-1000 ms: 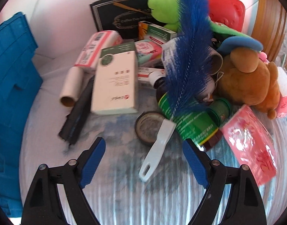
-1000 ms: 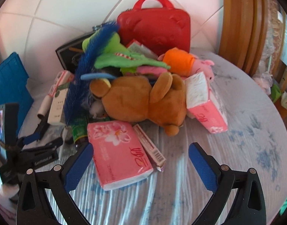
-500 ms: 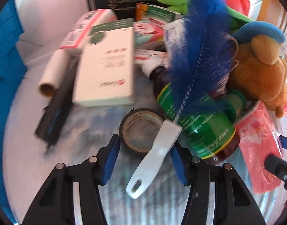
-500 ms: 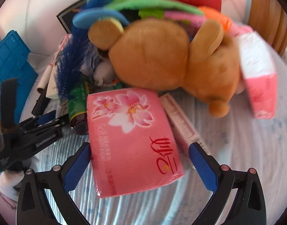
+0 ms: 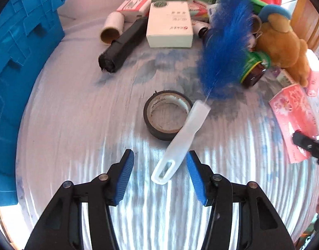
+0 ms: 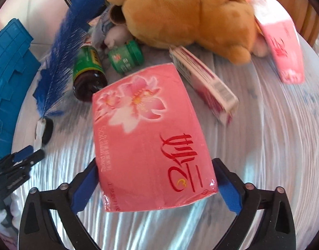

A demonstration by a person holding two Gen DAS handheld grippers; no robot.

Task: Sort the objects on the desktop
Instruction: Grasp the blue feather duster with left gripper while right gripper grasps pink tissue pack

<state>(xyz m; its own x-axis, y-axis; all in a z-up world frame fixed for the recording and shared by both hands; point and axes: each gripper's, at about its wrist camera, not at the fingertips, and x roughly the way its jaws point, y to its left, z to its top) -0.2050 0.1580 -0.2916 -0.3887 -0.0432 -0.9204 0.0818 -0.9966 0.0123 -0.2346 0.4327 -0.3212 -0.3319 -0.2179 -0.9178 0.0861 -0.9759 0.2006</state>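
A blue feather duster [image 5: 222,48] lies across the striped cloth. Its white handle [image 5: 180,143] rests on the rim of a black tape roll [image 5: 157,133]. My left gripper [image 5: 159,162] stands half open, and the handle's end lies between the pads without being pinched. It also shows low at the left in the right wrist view [image 6: 24,156]. A pink tissue pack [image 6: 146,129] lies flat between the wide jaws of my right gripper [image 6: 155,179], its near corners overlapping the blue pads. Both the pack [image 5: 292,116] and the right gripper [image 5: 309,145] show in the left wrist view.
A blue crate [image 5: 17,62] walls the left side. Behind lie a white box [image 5: 169,27], a black folded umbrella [image 5: 121,45], a brown teddy [image 6: 180,14], a green-labelled bottle [image 6: 88,73], a green jar [image 6: 126,59], a slim pink box [image 6: 203,83] and a second pink pack [image 6: 282,41].
My left jaws narrowed from wide to half open and backed away from the pile; duster and tape roll now lie nearer me. My right gripper sank until its jaws flank the pink pack.
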